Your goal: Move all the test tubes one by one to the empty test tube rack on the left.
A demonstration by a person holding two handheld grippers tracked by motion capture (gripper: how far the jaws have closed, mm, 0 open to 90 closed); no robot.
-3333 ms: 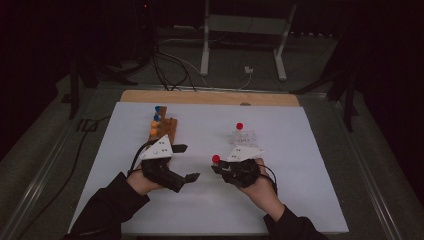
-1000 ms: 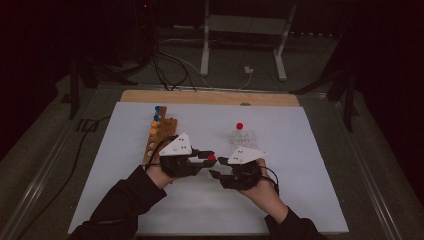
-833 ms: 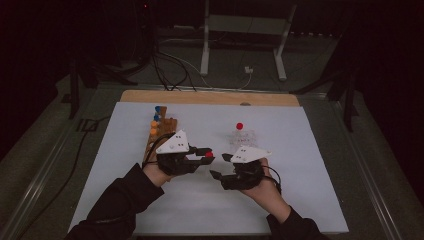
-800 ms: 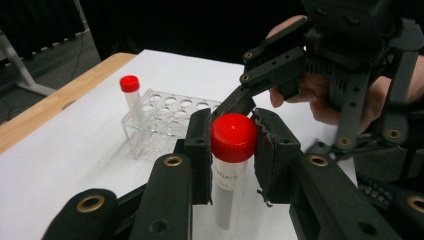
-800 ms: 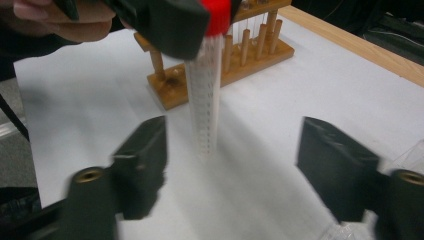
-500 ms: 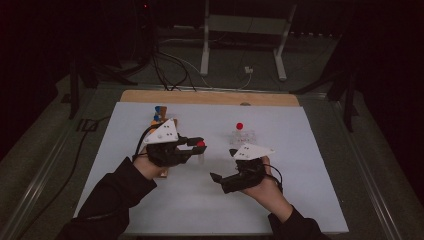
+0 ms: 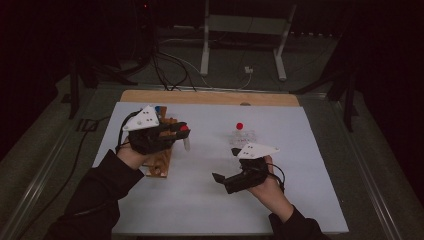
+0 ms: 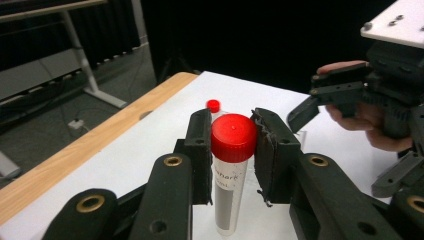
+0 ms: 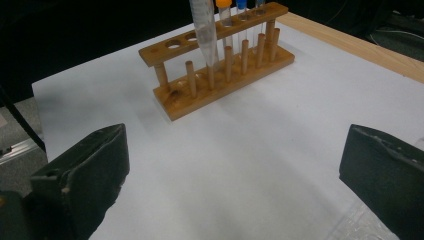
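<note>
Your left gripper (image 8: 232,145) is clamped on a red-capped tube (image 8: 231,175), jaws pinching just under the cap, tube upright. In the high view you hold it above the right edge of the wooden rack (image 7: 161,159), tip hanging free, not in a hole yet. Your right gripper (image 7: 226,179) sits low over the white tabletop (image 7: 300,200), near and right of the rack, jaws wide apart and empty.

Progress, as I judge it: mid-way. The rack already has tubes at its far end, an orange cap (image 9: 223,3) and a blue one (image 9: 241,4) among them; the near holes look empty. Left to do: drop this tube in a free hole, then fetch the other red-capped tube (image 7: 239,127) standing to the right by some clear plastic.

Hard to see: your left hand and gripper cover most of the rack in the high view. Tube tops are cut off in the right gripper view, so the count of filled holes is unclear. The tube's label print is unreadable. The clear plastic is too faint to identify.
</note>
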